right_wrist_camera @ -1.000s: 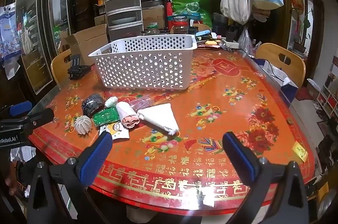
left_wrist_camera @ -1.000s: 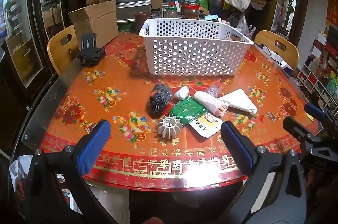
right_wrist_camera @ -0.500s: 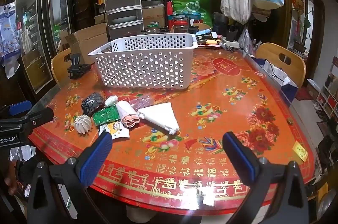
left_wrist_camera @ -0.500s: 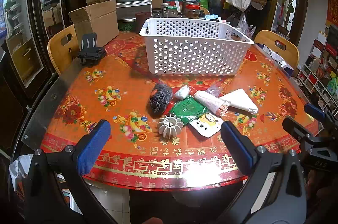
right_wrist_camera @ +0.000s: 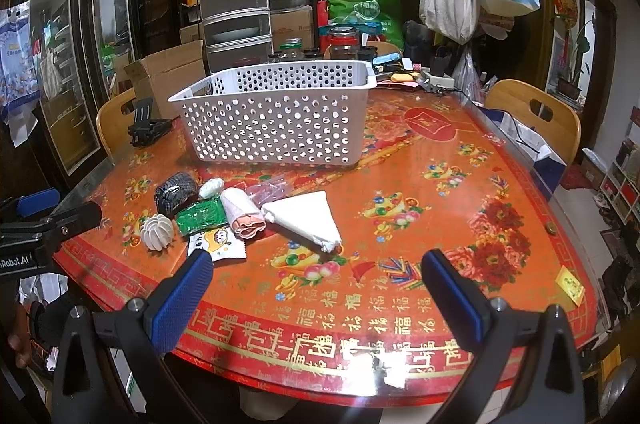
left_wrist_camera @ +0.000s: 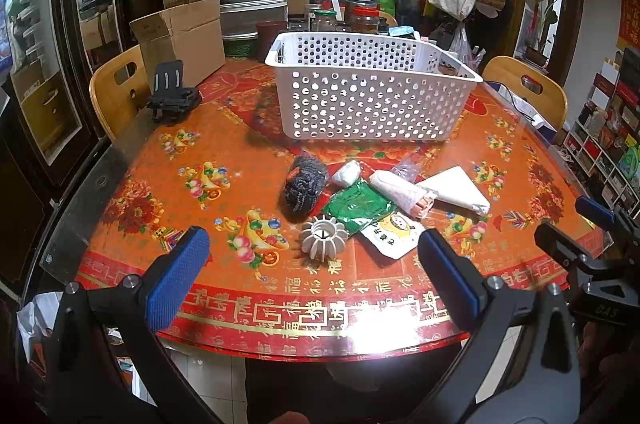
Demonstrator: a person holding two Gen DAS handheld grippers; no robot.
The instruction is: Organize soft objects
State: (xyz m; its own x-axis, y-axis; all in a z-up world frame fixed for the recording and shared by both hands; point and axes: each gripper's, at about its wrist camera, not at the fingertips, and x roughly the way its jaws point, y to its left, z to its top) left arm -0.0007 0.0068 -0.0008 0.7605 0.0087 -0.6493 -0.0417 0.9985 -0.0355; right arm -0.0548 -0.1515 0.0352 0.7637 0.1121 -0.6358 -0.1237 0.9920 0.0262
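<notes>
Basket [left_wrist_camera: 368, 92] holds nothing visible through its holes; left tool [left_wrist_camera: 312, 274] and right tool [right_wrist_camera: 318, 294] gape wide, empty.

Repeated gold 福 characters along the red tablecloth [right_wrist_camera: 360, 304] border. "nRobot.AI" on the left gripper [right_wrist_camera: 24, 256] body. "DAS" on the right gripper [left_wrist_camera: 600, 308] body.

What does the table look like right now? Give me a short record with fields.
left tool: open, holds nothing, over the table's near edge
right tool: open, holds nothing, over the table's near edge
basket: white, upright, behind the pile; contents hidden
pile: dark knitted bundle, green packet, rolled cloth, folded white cloth, cartoon sachet
also: white ribbed disc
in basket so far: cannot tell
</notes>
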